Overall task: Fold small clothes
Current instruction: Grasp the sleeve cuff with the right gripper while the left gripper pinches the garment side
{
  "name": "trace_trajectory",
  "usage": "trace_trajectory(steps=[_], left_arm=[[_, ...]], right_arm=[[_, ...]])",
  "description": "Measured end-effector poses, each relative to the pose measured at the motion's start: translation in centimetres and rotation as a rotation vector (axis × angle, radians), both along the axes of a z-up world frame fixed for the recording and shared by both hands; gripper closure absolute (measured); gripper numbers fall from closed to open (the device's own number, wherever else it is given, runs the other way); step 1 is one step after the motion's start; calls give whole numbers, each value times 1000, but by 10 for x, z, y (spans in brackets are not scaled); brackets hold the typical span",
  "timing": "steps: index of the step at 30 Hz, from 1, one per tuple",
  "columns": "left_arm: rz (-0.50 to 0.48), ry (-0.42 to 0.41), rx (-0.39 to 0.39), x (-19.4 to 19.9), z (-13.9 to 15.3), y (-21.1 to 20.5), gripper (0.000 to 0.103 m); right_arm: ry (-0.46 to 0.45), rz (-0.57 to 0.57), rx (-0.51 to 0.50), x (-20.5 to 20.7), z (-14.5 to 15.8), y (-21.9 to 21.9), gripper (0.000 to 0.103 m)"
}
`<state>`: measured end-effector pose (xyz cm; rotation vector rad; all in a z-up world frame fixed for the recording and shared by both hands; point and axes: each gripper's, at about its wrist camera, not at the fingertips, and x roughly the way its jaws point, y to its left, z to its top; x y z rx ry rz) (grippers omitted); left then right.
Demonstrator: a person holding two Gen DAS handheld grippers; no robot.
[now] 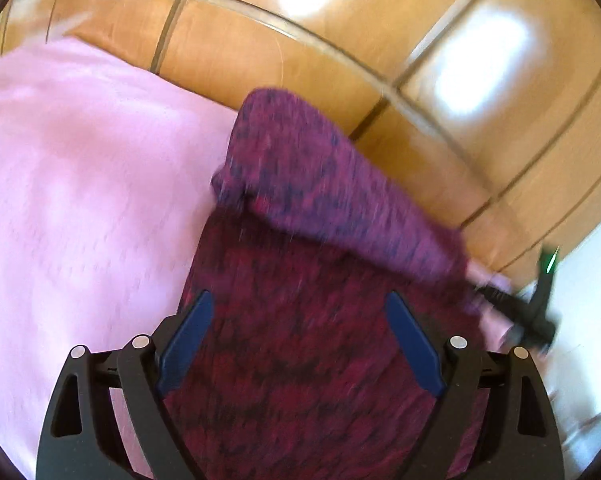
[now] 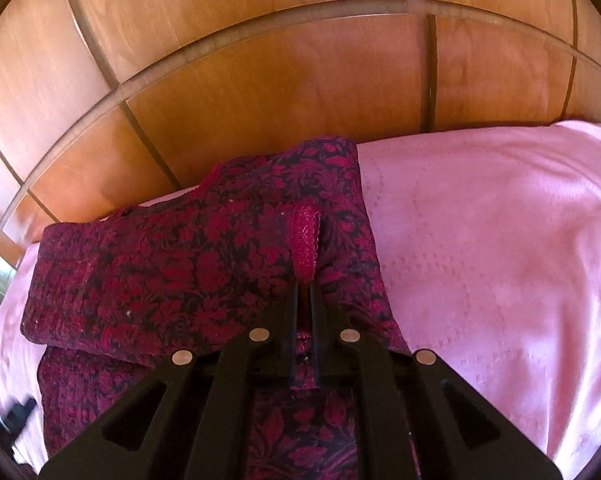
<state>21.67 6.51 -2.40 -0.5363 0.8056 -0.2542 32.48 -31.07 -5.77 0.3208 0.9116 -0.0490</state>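
A dark red garment with a black floral print lies on the pink cloth. Part of it is doubled over. In the left wrist view the turned-over flap shows a paler purple underside above the darker part. My left gripper hovers open over the garment, its blue pads wide apart with nothing pinched. My right gripper is shut on a red lace-like trim strip of the garment, which sticks out past the fingertips.
Glossy wooden panels with dark grooves rise right behind the pink cloth. A blurred black shape, possibly the other gripper, shows at the garment's right end in the left wrist view. Pink cloth lies bare to the right in the right wrist view.
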Motion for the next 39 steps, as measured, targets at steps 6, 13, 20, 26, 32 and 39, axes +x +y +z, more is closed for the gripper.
trace_trajectory(steps=[6, 13, 20, 26, 32, 39], left_arm=[[121, 32, -173, 64, -1, 27, 16], [228, 219, -76, 99, -41, 35, 55], [175, 130, 62, 70, -10, 35, 55], [198, 94, -58, 89, 7, 78, 44], [157, 133, -84, 142, 5, 74, 43], [100, 141, 97, 189, 8, 35, 43]], right_arm=[[-6, 23, 10, 0, 2, -1, 98], [-34, 61, -61, -8, 14, 6, 98], [4, 34, -178, 0, -5, 17, 98], [-22, 30, -158, -10, 14, 10, 78], [-135, 78, -178, -18, 49, 27, 58], [-113, 190, -195, 3, 41, 61, 56]])
